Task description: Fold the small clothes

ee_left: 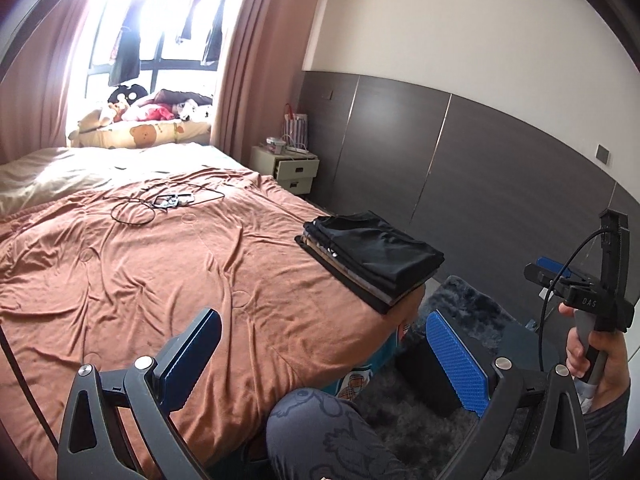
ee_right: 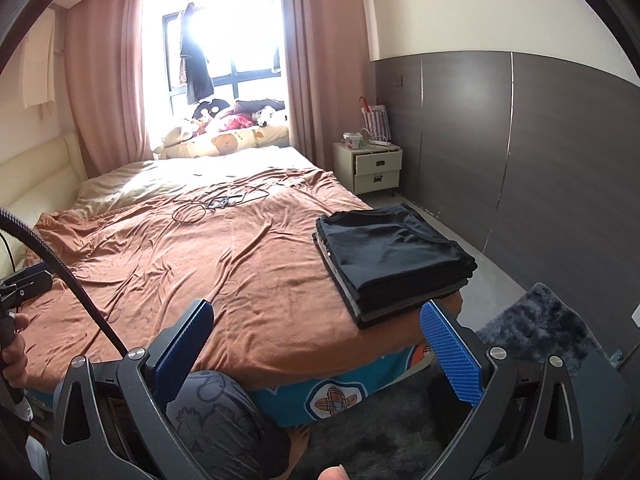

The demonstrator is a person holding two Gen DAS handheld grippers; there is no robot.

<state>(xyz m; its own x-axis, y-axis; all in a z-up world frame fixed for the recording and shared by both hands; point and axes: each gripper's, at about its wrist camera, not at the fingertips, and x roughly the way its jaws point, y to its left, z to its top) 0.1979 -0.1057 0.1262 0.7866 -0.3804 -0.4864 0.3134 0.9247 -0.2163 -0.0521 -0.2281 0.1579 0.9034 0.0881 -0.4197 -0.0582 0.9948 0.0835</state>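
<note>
A stack of folded dark clothes (ee_left: 372, 256) (ee_right: 392, 260) lies at the near right corner of the bed, a black piece on top. My left gripper (ee_left: 324, 356) hangs open above the bed's near edge, left of the stack, with nothing between its blue pads (ee_left: 456, 364). My right gripper (ee_right: 318, 350) is also open and empty, with the stack just beyond its right fingertip. In the left wrist view the right gripper's handle (ee_left: 588, 312) sits in a hand at the far right. No loose garment shows on the cover.
The bed wears a wrinkled orange-brown cover (ee_right: 180, 264). A black cable with a small device (ee_left: 168, 202) lies mid-bed. A cream nightstand (ee_right: 372, 166) stands by the dark wall panel. A dark shaggy rug (ee_right: 540, 328) covers the floor. A knee in grey patterned trousers (ee_left: 320, 428) presses against the bed.
</note>
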